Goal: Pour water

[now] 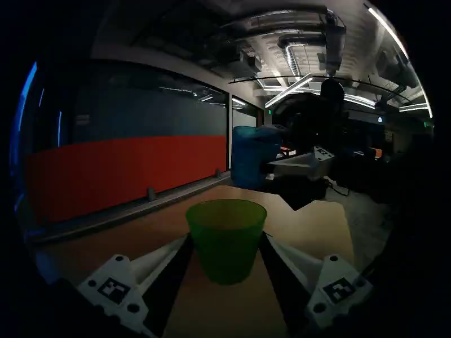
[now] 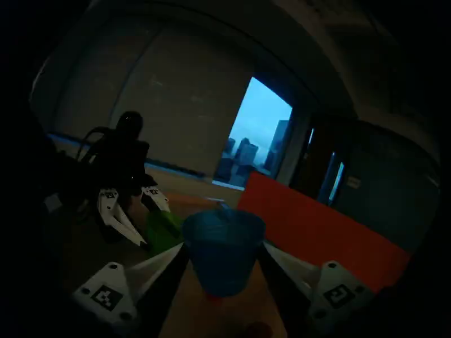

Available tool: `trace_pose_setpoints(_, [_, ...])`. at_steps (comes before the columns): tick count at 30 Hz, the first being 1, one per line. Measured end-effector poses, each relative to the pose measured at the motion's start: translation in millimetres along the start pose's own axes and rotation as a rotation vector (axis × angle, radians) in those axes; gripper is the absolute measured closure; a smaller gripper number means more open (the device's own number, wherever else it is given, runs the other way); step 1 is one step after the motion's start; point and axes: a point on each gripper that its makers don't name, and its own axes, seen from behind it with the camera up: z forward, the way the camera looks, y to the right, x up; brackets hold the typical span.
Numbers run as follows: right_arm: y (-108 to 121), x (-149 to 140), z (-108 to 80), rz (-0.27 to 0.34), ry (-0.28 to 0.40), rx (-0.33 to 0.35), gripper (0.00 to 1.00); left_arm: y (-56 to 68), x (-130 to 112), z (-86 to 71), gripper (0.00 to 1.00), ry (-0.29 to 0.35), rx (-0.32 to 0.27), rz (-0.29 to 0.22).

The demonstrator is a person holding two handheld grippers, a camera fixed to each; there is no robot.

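Dim room, left gripper (image 1: 226, 238) clenched around a green cup (image 1: 226, 250), right gripper (image 2: 224, 246) grasping a blue cup (image 2: 223, 259), wooden table (image 1: 318, 225) beneath.

- Left gripper view: low over the table (image 1: 315, 225), close behind the green cup (image 1: 226, 239) at 6 o'clock, facing the blue cup (image 1: 251, 155) near centre.
- Right gripper view: opposite, close behind the blue cup; green cup at 8 o'clock.
- Shared: both cups, tabletop.
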Motion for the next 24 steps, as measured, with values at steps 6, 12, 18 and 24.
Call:
trace_pose_setpoints(6, [-0.1,4.8,6.2,-0.065,0.006,0.008,0.02,0.1,-0.7,0.0,0.19,0.003,-0.006,-0.004])
trace_pose_setpoints(12, [3.3,10.6,13.3,-0.116,0.020,0.011,0.02,-1.4,-1.1,0.5,0.19,0.008,-0.012,-0.008])
trace_pose_setpoints(18, [7.4,14.1,21.0,-0.176,0.021,0.013,0.02,-2.5,-2.2,2.5,0.19,0.009,-0.017,-0.010])
trace_pose_setpoints(24, [8.4,16.8,27.3,-0.230,0.019,0.019,0.02,-4.6,-1.6,4.1,0.19,0.015,-0.021,-0.014])
